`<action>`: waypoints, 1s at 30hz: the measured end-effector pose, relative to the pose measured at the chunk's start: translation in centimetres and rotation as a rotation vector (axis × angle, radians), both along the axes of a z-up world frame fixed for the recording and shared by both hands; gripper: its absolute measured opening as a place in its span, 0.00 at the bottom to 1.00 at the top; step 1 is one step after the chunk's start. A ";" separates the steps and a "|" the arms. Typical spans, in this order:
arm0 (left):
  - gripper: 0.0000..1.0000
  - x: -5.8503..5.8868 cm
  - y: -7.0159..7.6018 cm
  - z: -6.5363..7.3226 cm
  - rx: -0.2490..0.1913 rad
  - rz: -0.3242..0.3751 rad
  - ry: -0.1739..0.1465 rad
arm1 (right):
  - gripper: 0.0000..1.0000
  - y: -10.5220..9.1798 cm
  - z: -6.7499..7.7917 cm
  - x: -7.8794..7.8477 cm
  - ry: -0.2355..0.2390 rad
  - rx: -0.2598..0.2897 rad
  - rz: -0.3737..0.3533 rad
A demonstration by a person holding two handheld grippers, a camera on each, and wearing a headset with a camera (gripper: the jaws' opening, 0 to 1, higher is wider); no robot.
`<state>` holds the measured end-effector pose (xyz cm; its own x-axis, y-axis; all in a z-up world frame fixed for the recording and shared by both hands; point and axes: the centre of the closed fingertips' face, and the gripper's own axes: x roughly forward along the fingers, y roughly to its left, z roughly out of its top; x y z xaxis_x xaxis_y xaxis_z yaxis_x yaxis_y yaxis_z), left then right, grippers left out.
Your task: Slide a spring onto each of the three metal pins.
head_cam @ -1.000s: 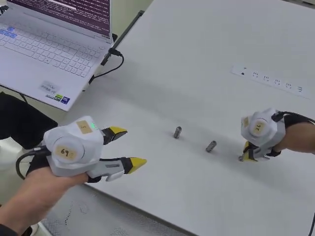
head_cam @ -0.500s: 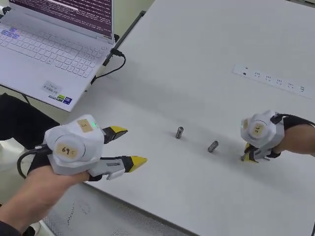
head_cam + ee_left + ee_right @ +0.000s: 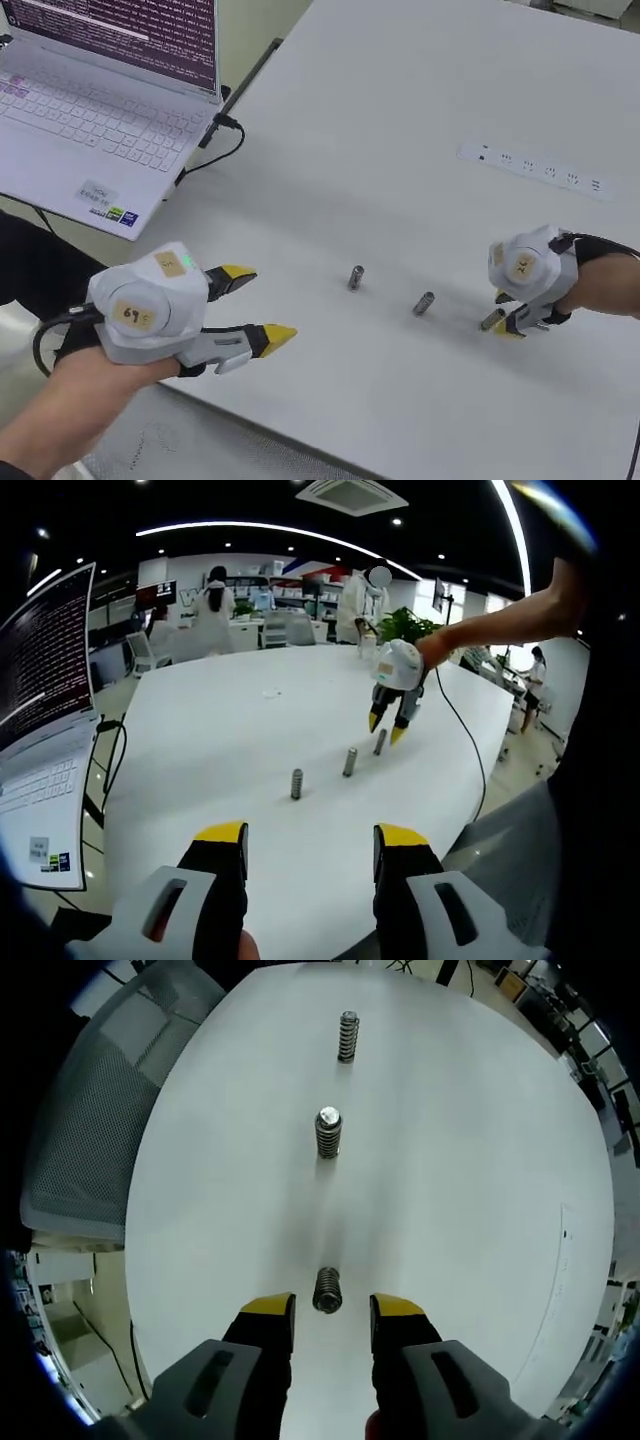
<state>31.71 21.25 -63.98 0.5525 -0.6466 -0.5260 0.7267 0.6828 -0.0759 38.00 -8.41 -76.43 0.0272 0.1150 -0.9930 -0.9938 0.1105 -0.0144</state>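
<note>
Three short metal pins stand in a row on the white table, each with a spring around it: the left pin [image 3: 356,277], the middle pin [image 3: 424,303] and the right pin [image 3: 491,320]. My right gripper [image 3: 506,314] hangs open just over the right pin [image 3: 327,1290], which stands between its yellow tips without touching them. In the right gripper view [image 3: 332,1308] the middle pin [image 3: 328,1132] and the far pin [image 3: 347,1035] line up beyond. My left gripper [image 3: 258,302] is open and holds nothing near the table's front edge, well to the left of the pins [image 3: 296,784].
An open laptop [image 3: 90,130] sits at the back left with a black cable [image 3: 215,140] plugged into its side. A white power strip [image 3: 535,170] lies at the back right. The table's front edge [image 3: 300,420] runs close below my left gripper, with a mesh chair [image 3: 110,1110] beyond it.
My right gripper has drawn back slightly, so the right pin with its spring now shows free beside its tips. My left gripper has held its place.
</note>
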 end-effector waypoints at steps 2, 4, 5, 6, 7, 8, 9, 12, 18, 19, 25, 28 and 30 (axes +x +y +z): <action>0.45 0.0 -0.1 0.1 -0.001 -0.005 -0.002 | 0.28 -0.4 0.3 0.0 -0.007 -0.003 -0.010; 0.45 -0.1 -0.2 0.1 0.000 -0.009 -0.002 | 0.29 -0.7 0.5 -0.1 -0.023 -0.006 -0.022; 0.45 -0.2 -0.2 0.1 0.004 -0.013 -0.003 | 0.30 -0.7 0.8 -0.2 -0.031 -0.001 -0.030; 0.45 -0.2 -0.2 0.0 0.006 -0.015 -0.004 | 0.30 -0.7 0.9 -0.3 -0.033 0.002 -0.034; 0.45 -0.2 -0.2 0.0 0.007 -0.017 -0.004 | 0.30 -0.8 1.1 -0.3 -0.040 0.021 -0.062; 0.45 -0.3 -0.3 0.0 0.006 -0.018 -0.005 | 0.31 -0.8 1.2 -0.4 -0.043 0.025 -0.069; 0.45 -0.3 -0.3 0.1 0.006 -0.020 -0.006 | 0.31 -1.0 1.4 -0.4 -0.051 0.035 -0.092; 0.45 -0.4 -0.4 0.2 0.007 -0.024 -0.010 | 0.32 -1.4 1.8 -0.5 -0.076 0.059 -0.145; 0.45 -0.5 -0.5 0.5 0.007 -0.028 -0.017 | 0.34 -1.9 2.2 -1.5 -0.095 0.137 -0.250; 0.45 -0.5 -0.6 0.5 0.007 -0.029 -0.018 | 0.34 -2.0 2.1 -1.7 -0.098 0.143 -0.262; 0.45 -0.8 -0.8 0.7 0.013 -0.042 -0.024 | 0.35 -1.7 1.9 -2.4 -0.132 0.249 -0.429; 0.45 -1.0 -0.7 0.9 0.011 -0.041 -0.027 | 0.36 -1.3 2.2 -2.8 -0.157 0.299 -0.477; 0.45 -1.2 -0.7 0.9 0.013 -0.041 -0.028 | 0.36 -1.4 2.4 -2.7 -0.214 0.323 -0.491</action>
